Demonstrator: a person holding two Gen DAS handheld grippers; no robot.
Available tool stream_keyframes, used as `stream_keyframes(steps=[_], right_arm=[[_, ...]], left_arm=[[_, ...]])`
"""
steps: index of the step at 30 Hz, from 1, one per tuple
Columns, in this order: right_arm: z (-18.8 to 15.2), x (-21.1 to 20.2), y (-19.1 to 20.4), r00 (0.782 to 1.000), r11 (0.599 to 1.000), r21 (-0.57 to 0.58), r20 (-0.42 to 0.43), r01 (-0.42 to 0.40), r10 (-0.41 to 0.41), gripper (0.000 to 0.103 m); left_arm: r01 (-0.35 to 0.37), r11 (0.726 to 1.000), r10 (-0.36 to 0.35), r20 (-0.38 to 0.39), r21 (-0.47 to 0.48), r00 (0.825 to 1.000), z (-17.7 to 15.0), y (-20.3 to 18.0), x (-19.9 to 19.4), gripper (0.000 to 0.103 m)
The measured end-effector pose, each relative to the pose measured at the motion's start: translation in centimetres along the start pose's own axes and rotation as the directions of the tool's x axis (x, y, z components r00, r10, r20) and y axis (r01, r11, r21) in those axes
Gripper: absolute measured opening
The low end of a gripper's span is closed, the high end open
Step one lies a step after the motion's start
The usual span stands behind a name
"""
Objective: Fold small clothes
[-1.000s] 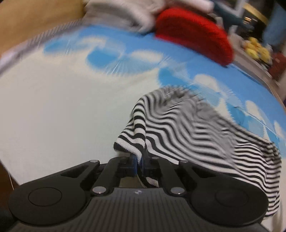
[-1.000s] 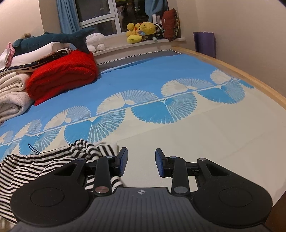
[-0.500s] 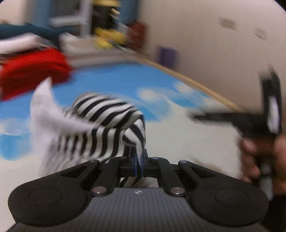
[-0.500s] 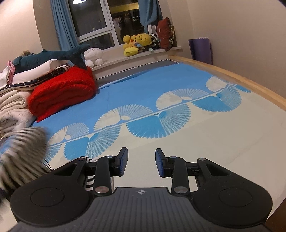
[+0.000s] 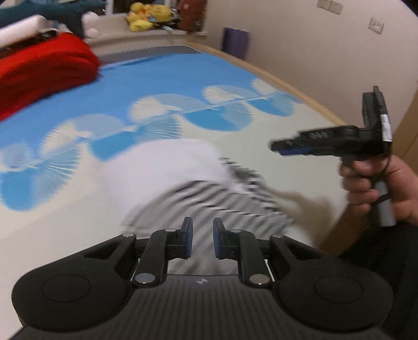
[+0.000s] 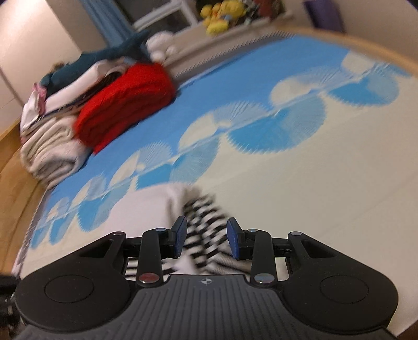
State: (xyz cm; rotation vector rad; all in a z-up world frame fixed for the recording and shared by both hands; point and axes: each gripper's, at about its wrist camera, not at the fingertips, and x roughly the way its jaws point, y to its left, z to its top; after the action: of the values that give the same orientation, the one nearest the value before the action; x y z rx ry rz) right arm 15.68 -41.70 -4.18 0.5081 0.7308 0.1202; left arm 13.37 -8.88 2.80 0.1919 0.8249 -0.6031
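Observation:
A small black-and-white striped garment (image 5: 209,193) with a white inner side lies blurred by motion on the cream and blue bed cover (image 5: 167,86), just beyond my left gripper (image 5: 200,235). My left gripper is open and empty, its jaws apart above the cloth. My right gripper (image 6: 206,236) is open, and the striped garment (image 6: 203,222) shows between and below its jaws. The right gripper also shows in the left wrist view (image 5: 287,147), held in a hand at the right.
A folded red knit (image 6: 125,104) lies on a stack of pale folded clothes (image 6: 49,146) at the far left of the bed. A blue plush shark (image 6: 117,49) and yellow toys (image 6: 222,15) sit by the window. The bed's wooden edge (image 5: 287,86) runs along the right.
My left gripper has opened and let go of the striped garment, which has dropped onto the bed cover. My right gripper has tilted and swung over the garment.

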Motion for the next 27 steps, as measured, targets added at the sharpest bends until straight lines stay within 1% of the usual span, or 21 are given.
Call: stream_keyframes(steps=[2,3,4,6,7,8,9,11,12,13,14,15,17,18,20,22,23,24,25,26,27], right_arm=[[-0.3,1.5,1.2,0.998,1.000,-0.013,-0.059,-0.018,0.017,0.043],[-0.5,2.4,1.8,0.996,1.000,-0.022,-0.089,-0.020,0.018,0.049],[-0.7,3.4,2.3,0.993,0.999,-0.033,-0.121,-0.019,0.014,0.053],[-1.0,5.2,3.3,0.985,0.998,-0.056,-0.174,-0.006,-0.004,0.054],[-1.2,6.0,3.7,0.980,0.997,-0.071,-0.199,0.006,-0.020,0.054],[-1.5,6.8,4.1,0.974,0.996,-0.089,-0.222,0.016,-0.035,0.054],[-1.9,7.4,4.4,0.969,0.993,-0.113,-0.241,0.030,-0.056,0.054],[-2.3,8.6,4.9,0.958,0.982,-0.172,-0.262,0.074,-0.118,0.052],[-2.6,8.9,5.1,0.954,0.977,-0.196,-0.268,0.085,-0.137,0.047],[-2.8,8.9,5.2,0.953,0.976,-0.204,-0.273,0.076,-0.131,0.030],[-3.1,8.9,5.3,0.953,0.976,-0.210,-0.279,0.061,-0.120,0.018],[-3.4,8.6,5.6,0.953,0.974,-0.222,-0.279,0.052,-0.114,0.005],[-3.6,7.3,5.8,0.966,0.971,-0.237,-0.243,0.029,-0.089,0.004],[-3.4,5.9,5.7,0.979,0.977,-0.212,-0.201,0.001,-0.045,0.004],[-2.6,2.7,4.2,0.995,0.993,-0.111,-0.091,-0.040,0.030,0.003],[-2.2,0.0,1.9,0.997,0.997,-0.001,-0.017,-0.073,0.073,0.003],[-2.3,-1.0,0.8,0.997,0.997,0.033,-0.012,-0.070,0.070,0.003],[-2.6,-1.3,0.2,0.999,0.998,0.037,-0.027,-0.041,0.042,0.003],[-3.0,-1.3,-0.3,0.998,1.000,0.018,-0.057,0.016,-0.015,0.003],[-3.4,-0.9,-0.7,0.993,0.998,-0.001,-0.098,0.059,-0.058,0.003],[-3.9,-0.3,-1.2,0.984,0.996,-0.015,-0.150,0.092,-0.093,0.003]], left_arm=[[-0.039,0.999,0.039,0.012,-0.015,0.999,-0.2,2.3,-0.6,0.030],[-0.047,0.998,0.048,0.026,-0.034,0.999,-0.2,3.7,-0.4,0.035],[-0.046,0.997,0.050,0.048,-0.069,0.998,-0.5,4.9,-0.3,0.036],[-0.028,0.987,0.042,0.083,-0.159,0.996,-2.3,6.9,-0.1,0.036],[-0.031,0.977,0.043,0.053,-0.212,0.998,-3.3,7.9,0.6,0.036],[-0.097,0.961,0.086,-0.055,-0.257,0.995,-3.1,8.7,1.8,0.033],[-0.108,0.955,0.095,-0.060,-0.276,0.994,-3.0,8.8,2.1,0.033],[-0.078,0.960,0.076,-0.018,-0.270,0.997,-2.1,8.3,2.0,0.034],[-0.058,0.964,0.062,0.007,-0.259,0.998,-1.6,8.0,2.0,0.037],[-0.035,0.969,0.045,0.033,-0.245,0.998,-1.1,7.5,2.1,0.040],[-0.028,0.972,0.038,0.039,-0.234,0.998,-0.8,7.1,2.4,0.043],[-0.026,0.972,0.035,0.037,-0.234,0.999,-0.6,6.8,2.9,0.043],[-0.016,0.963,0.017,0.001,-0.269,1.000,-0.4,6.7,4.0,0.043],[-0.007,0.958,0.005,-0.007,-0.287,1.000,-0.2,6.6,4.4,0.043],[0.003,0.958,-0.005,-0.006,-0.288,1.000,0.2,6.1,4.6,0.043],[0.010,0.963,-0.012,-0.003,-0.269,1.000,0.6,5.4,5.1,0.043],[0.018,0.965,-0.022,-0.011,-0.261,1.000,0.6,5.0,5.4,0.045],[0.024,0.968,-0.033,-0.031,-0.251,0.999,0.5,4.7,6.2,0.050],[0.020,0.972,-0.038,-0.070,-0.235,0.997,0.3,4.3,7.3,0.052],[-0.005,0.979,-0.024,-0.143,-0.204,0.989,-0.1,3.8,8.8,0.053],[-0.030,0.984,-0.006,-0.207,-0.174,0.978,-0.7,3.3,10.1,0.059]])
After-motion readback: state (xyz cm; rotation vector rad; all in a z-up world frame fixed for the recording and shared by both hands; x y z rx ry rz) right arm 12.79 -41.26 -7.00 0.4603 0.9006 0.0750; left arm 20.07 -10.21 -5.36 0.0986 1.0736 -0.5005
